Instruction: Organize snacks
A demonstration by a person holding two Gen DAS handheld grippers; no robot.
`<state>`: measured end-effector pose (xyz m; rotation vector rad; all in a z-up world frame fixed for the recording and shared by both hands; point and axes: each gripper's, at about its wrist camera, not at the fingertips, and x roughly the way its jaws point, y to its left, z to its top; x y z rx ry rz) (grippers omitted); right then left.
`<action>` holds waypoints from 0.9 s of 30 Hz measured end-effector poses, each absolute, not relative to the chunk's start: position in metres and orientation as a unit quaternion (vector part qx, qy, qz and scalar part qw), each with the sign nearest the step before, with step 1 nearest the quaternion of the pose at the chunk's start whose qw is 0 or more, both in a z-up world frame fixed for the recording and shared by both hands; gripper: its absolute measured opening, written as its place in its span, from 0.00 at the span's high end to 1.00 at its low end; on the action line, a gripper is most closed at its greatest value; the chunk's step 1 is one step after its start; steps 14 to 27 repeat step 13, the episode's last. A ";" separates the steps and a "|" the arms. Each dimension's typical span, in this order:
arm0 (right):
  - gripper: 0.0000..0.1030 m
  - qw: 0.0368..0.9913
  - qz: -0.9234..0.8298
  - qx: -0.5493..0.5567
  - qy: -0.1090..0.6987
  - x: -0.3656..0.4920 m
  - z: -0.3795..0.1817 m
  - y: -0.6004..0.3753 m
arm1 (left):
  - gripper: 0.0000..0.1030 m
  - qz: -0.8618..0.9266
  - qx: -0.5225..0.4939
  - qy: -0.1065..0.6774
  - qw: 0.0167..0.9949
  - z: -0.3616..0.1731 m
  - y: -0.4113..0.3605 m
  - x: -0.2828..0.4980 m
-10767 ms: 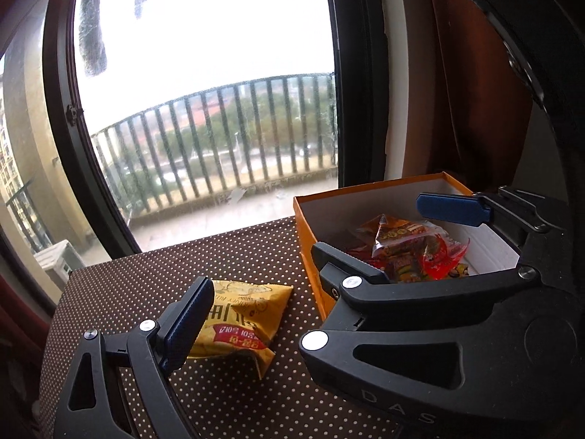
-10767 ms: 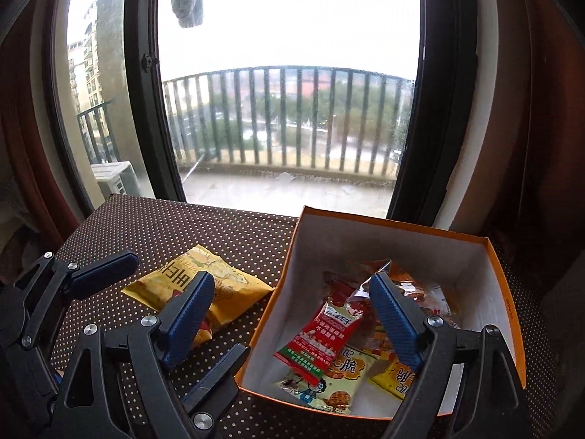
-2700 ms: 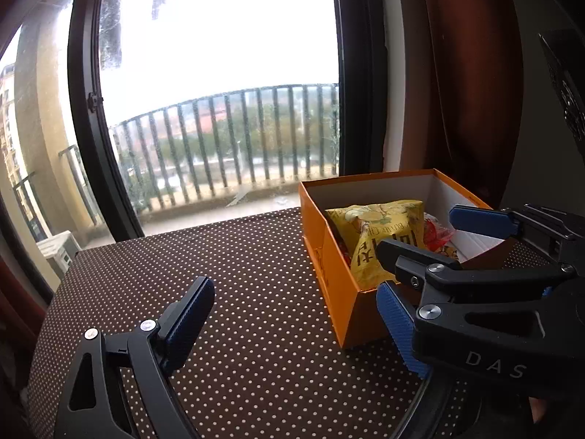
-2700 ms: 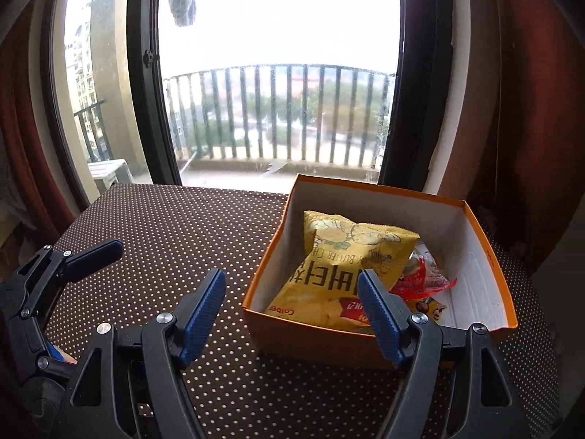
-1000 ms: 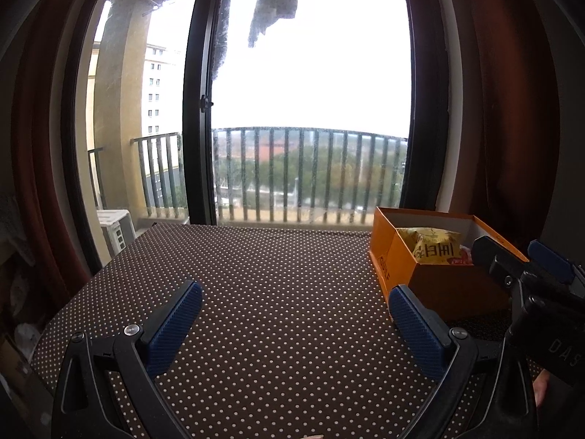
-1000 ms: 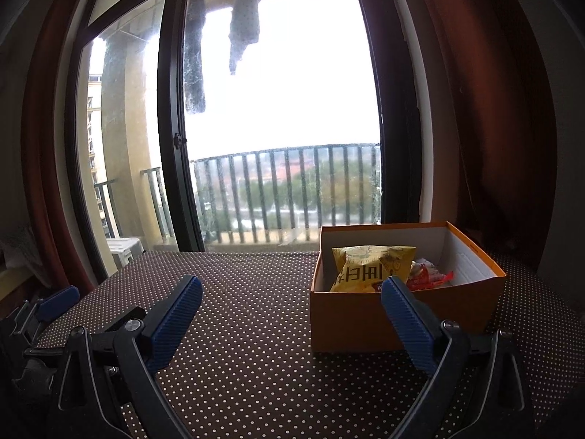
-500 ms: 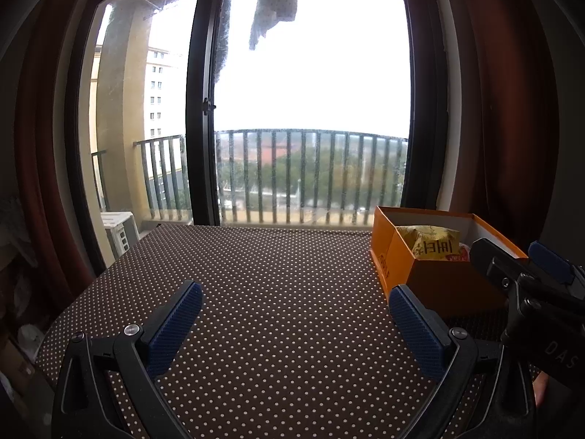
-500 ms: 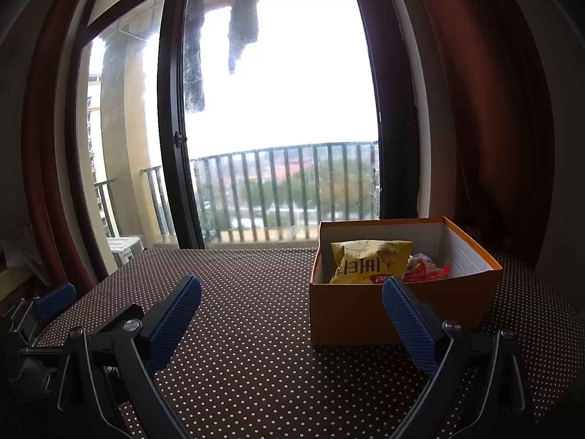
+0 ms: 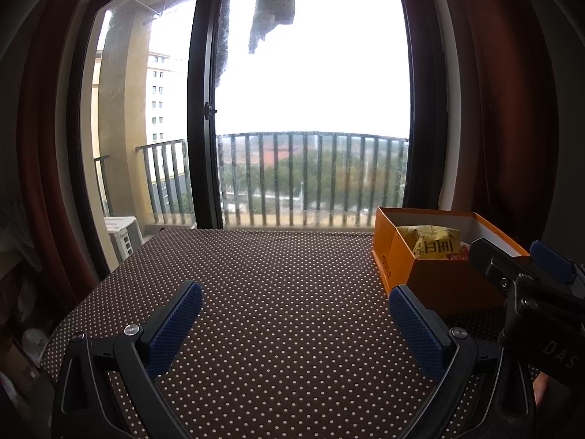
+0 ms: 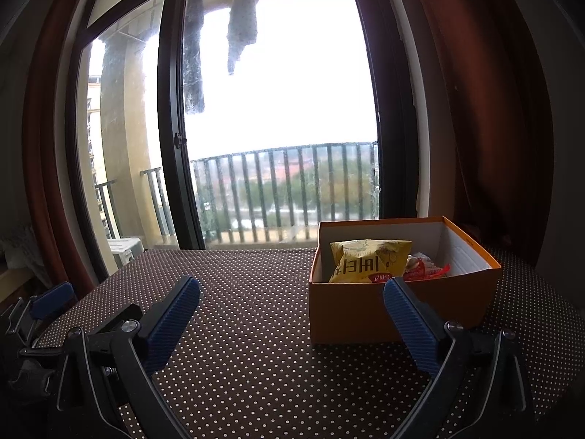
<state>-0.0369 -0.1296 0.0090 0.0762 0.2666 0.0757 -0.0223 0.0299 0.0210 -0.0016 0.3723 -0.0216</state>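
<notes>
An orange cardboard box (image 10: pixel 351 307) stands on the brown polka-dot tablecloth (image 10: pixel 248 292) at the right. A yellow snack bag (image 10: pixel 369 261) leans inside it, with red wrapped snacks (image 10: pixel 426 269) beside it. The left wrist view has the same box (image 9: pixel 438 285) and yellow bag (image 9: pixel 435 243) at its right. My right gripper (image 10: pixel 290 318) hangs open and empty in front of the box, near the table's front. Over bare cloth to the left of the box, my left gripper (image 9: pixel 294 323) is open and holds nothing. The right gripper's body (image 9: pixel 526 285) shows at the left wrist view's right edge.
A glass balcony door (image 10: pixel 278 128) with a dark frame rises behind the table, and a railing (image 9: pixel 310 179) stands outside. Dark red curtains (image 10: pixel 493 109) hang on both sides. The cloth (image 9: pixel 256 274) left of the box carries nothing. A white unit (image 9: pixel 122 234) sits on the balcony.
Since 10.8 s ago the yellow bag went from the cloth into the box. Both grippers have backed away from the box and levelled; over the last second they barely shift.
</notes>
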 end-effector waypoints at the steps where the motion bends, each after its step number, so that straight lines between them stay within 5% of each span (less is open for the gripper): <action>1: 0.01 0.990 0.038 0.039 0.133 -0.036 0.009 -0.130 | 0.00 -0.011 -0.001 0.185 0.983 0.021 0.029 -0.022; 27: 0.00 0.988 0.041 0.033 0.143 -0.024 0.008 -0.129 | 0.00 -0.017 0.003 0.193 0.981 0.017 0.028 -0.011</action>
